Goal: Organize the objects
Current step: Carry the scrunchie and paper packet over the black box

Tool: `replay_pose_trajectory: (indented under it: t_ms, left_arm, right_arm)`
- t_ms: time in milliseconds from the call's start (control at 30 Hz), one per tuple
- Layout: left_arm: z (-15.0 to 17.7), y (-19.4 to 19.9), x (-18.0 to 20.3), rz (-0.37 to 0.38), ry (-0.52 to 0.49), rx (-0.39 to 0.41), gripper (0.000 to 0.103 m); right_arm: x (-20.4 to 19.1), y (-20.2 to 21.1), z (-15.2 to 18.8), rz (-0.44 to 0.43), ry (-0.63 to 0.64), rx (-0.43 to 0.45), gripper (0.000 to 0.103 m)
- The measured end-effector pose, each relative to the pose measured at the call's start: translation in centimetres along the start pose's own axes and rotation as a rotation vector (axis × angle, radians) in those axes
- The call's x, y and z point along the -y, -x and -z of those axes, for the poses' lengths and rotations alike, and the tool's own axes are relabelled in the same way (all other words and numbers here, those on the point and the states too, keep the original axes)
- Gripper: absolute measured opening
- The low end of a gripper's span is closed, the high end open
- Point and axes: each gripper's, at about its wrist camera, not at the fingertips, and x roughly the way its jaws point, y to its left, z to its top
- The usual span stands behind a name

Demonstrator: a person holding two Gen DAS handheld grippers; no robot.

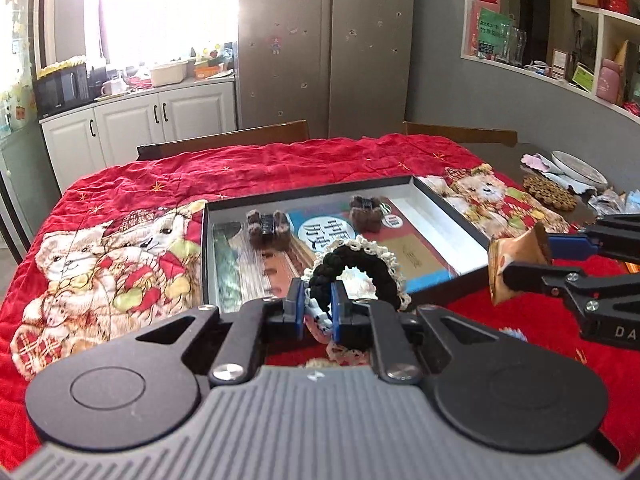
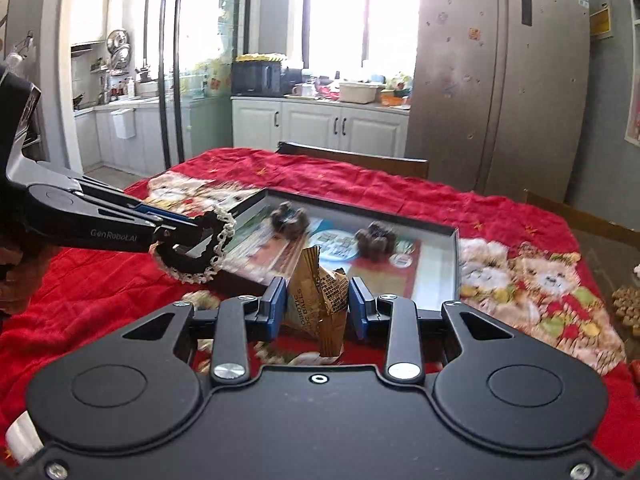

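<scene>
My left gripper (image 1: 319, 309) is shut on a black hair scrunchie with cream lace trim (image 1: 362, 264) and holds it above the near edge of a shallow black box (image 1: 452, 212). The scrunchie also shows in the right wrist view (image 2: 200, 248). My right gripper (image 2: 319, 306) is shut on a gold snack packet (image 2: 320, 300), held above the red cloth near the box; the packet also shows in the left wrist view (image 1: 516, 260). In the box lie a book (image 1: 320, 236) and two brown furry hair clips (image 1: 267, 229) (image 1: 366, 212).
A red bear-print cloth (image 1: 120, 240) covers the table. At the right end lie a round woven coaster (image 1: 550, 192), a plate (image 1: 580, 168) and small packets. Two chair backs (image 1: 224, 142) stand behind the table, with the fridge and cabinets beyond.
</scene>
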Motion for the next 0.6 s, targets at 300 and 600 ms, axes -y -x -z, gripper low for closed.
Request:
replay_pose_trajectory:
  t_ms: [300,600]
  left_arm:
    - [-2.2,-3.9,-0.2,-0.028,0.018,-0.014,0.016]
    - [-4.2,-8.2,0.1,-0.055,0.02,-0.039,0.016]
  right_arm:
    - [2.7,-4.1,-2.0,0.066,-0.023,-0.012,0.032]
    - [5.7,-9.5,-2.7,0.102,-0.095,-0.05,0.032]
